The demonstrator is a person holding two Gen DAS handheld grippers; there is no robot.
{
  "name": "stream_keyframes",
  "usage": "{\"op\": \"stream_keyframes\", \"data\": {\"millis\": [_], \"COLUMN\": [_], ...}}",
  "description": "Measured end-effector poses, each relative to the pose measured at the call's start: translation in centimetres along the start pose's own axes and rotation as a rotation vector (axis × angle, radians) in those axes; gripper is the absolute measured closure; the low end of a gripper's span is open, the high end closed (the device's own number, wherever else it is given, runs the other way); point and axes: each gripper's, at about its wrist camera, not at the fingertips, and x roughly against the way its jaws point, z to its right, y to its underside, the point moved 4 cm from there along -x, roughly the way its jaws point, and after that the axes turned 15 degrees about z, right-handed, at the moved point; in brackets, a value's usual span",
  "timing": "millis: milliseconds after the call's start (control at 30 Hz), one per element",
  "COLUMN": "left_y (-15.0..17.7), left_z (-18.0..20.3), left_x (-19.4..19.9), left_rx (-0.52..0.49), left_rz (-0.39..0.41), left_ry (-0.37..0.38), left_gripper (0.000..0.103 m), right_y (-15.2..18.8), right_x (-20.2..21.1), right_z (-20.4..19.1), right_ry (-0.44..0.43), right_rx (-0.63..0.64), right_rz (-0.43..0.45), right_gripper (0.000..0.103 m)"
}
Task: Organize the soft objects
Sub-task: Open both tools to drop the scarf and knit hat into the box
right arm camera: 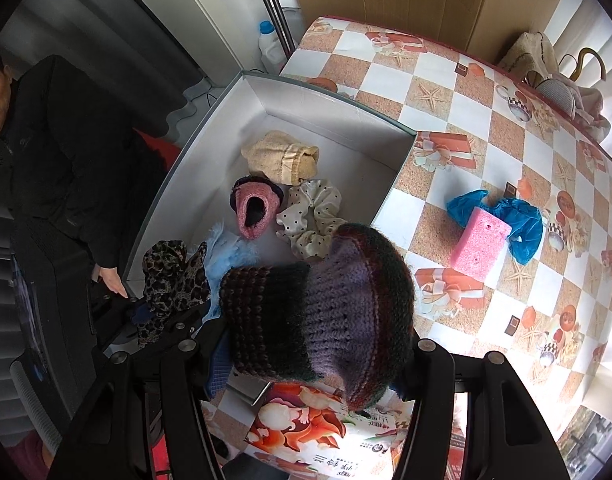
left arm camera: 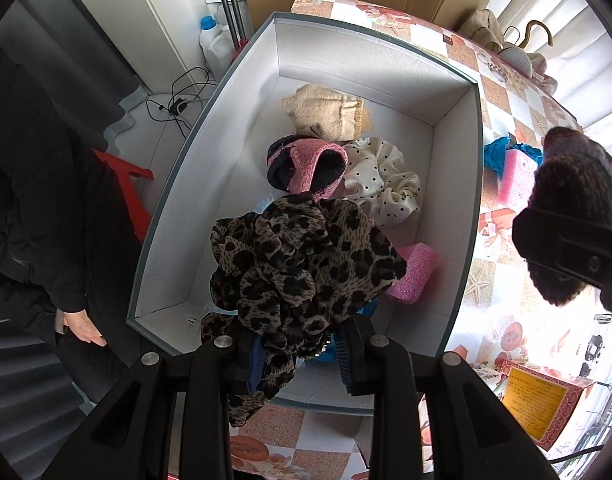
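Lower the left gripper, clamped on the leopard-print chiffon scrunchie, deep into the white cardboard box's near end before releasing, while the right gripper grips the purple-and-dark knitted hat.

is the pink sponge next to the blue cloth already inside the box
No, that pink sponge lies on the checkered tablecloth beside the blue cloth, outside the white box.

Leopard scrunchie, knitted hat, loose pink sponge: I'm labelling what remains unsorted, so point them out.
leopard scrunchie (left arm camera: pixel 297 264), left wrist view, middle of the ruffles
knitted hat (right arm camera: pixel 326 304), right wrist view, purple ribbed band
pink sponge (right arm camera: pixel 482 240), right wrist view, top face
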Motion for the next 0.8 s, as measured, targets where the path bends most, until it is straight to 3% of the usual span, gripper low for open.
{"op": "stream_keyframes", "data": {"millis": [800], "left_y": [0.2], "left_z": [-0.3], "left_x": [-2.3], "left_rx": [0.037], "left_rz": [-0.039], "left_ry": [-0.022], "left_gripper": [0.070], "right_y": [-0.8], "right_x": [-2.7], "right_z": [0.1], "right_ry": [-0.004], "right_rx": [0.006], "right_rz": [-0.020], "right_gripper": [0.042]}}
